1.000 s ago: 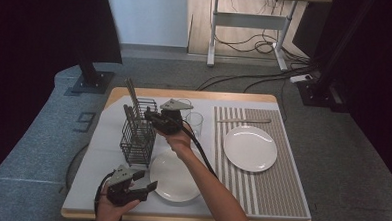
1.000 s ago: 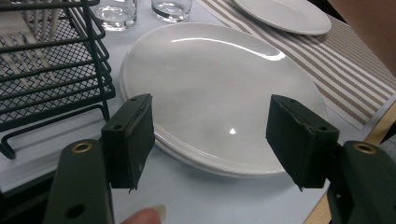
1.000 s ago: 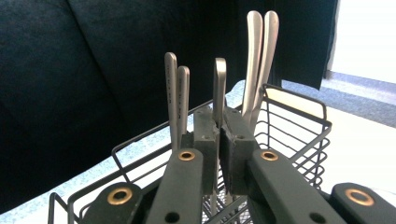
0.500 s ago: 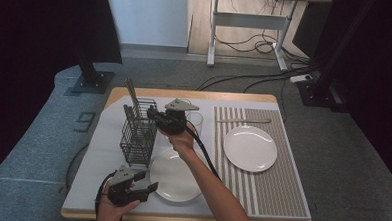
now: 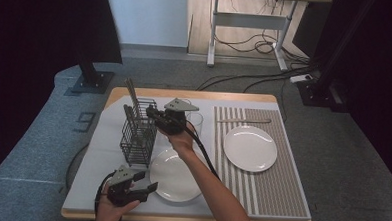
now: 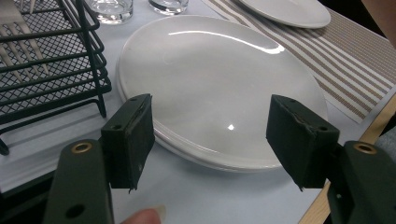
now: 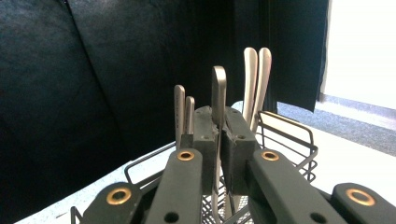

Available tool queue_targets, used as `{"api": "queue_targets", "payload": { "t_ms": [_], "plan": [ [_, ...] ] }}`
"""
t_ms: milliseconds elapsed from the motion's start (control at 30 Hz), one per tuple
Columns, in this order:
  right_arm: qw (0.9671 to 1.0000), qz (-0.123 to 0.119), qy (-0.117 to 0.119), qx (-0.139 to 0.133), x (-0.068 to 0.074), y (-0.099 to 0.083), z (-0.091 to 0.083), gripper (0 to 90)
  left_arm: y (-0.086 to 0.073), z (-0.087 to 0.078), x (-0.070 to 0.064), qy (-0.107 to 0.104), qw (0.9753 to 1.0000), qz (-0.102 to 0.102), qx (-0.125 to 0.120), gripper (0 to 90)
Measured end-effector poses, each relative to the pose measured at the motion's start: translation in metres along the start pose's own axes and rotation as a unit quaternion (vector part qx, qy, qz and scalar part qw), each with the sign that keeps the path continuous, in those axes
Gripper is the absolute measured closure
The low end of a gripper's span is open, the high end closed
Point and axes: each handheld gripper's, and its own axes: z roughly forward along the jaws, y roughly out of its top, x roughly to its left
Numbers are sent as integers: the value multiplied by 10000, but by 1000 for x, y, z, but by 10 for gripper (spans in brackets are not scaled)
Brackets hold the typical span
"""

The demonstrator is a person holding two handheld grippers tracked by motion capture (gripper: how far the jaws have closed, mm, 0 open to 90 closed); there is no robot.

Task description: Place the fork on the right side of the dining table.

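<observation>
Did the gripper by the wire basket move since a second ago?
Barely. The right gripper stays at the wire cutlery basket's top edge, shut on a utensil handle, shifting at most slightly.

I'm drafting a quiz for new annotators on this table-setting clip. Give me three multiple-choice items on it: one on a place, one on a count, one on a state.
1. Where does the lone white plate sit?
A. on the striped placemat
B. inside the wire cutlery basket
C. on the floor

2. How many drinking glasses stand beside the basket?
A. none
B. two
C. five

3. How do the right gripper's jaws stand?
A. wide open over a plate
B. shut on a cutlery handle
C. shut on a glass

Answers: 1 A, the high view shows it on the stripes. 2 B, the left gripper view shows two glass bases at its top edge. 3 B, the right gripper view shows the pads pressed on the handle.
</observation>
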Motion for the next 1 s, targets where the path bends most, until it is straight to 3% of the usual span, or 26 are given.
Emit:
{"api": "queue_targets", "payload": {
  "t_ms": [1000],
  "plan": [
    [9997,-105,-130,-154,3,9,8,848,0,-2,1,5,10000,-4,-19,323]
  ]
}}
